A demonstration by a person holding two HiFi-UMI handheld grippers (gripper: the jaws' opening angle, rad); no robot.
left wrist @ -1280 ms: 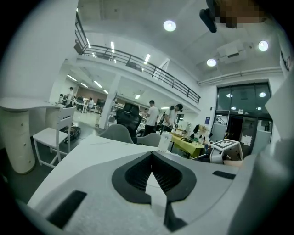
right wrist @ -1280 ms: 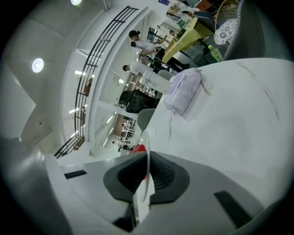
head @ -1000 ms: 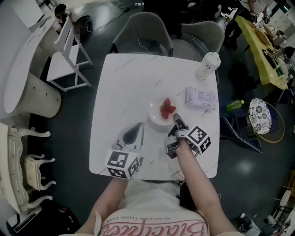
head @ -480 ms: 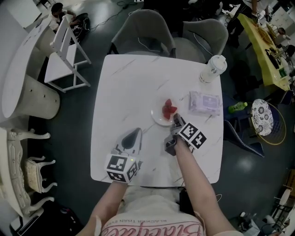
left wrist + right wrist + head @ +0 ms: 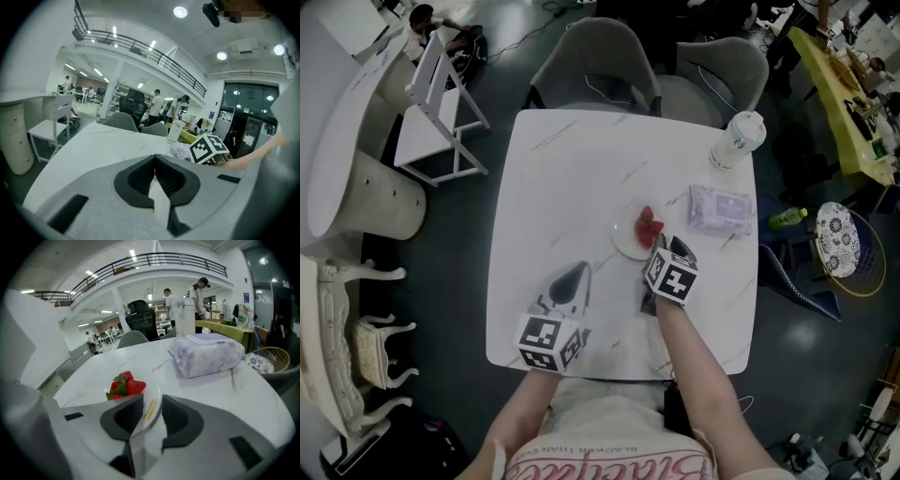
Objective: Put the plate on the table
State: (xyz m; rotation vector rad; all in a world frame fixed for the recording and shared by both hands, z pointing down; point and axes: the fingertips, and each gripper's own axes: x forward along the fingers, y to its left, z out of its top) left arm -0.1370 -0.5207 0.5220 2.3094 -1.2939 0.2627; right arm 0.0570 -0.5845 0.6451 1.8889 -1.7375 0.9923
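Note:
A small white plate [image 5: 628, 240] with strawberries [image 5: 649, 224] lies on the white marble table [image 5: 572, 169], right of centre. My right gripper [image 5: 660, 249] reaches it from the near side. In the right gripper view the plate's near rim [image 5: 152, 409] sits between the two jaws of the right gripper [image 5: 151, 401], which are shut on it, with the strawberries [image 5: 125, 385] just beyond. My left gripper [image 5: 572, 279] rests near the table's front edge, left of the plate. It is shut with nothing in it [image 5: 154, 169].
A pack of tissues [image 5: 719, 208] lies right of the plate, and a lidded cup [image 5: 736, 139] stands at the far right corner. Two grey chairs [image 5: 591, 61] [image 5: 717, 70] stand behind the table. The right gripper's marker cube [image 5: 209, 148] shows in the left gripper view.
My right gripper has rolled about its axis at the plate's rim, so its marker cube now faces up. The plate and the left gripper have hardly moved.

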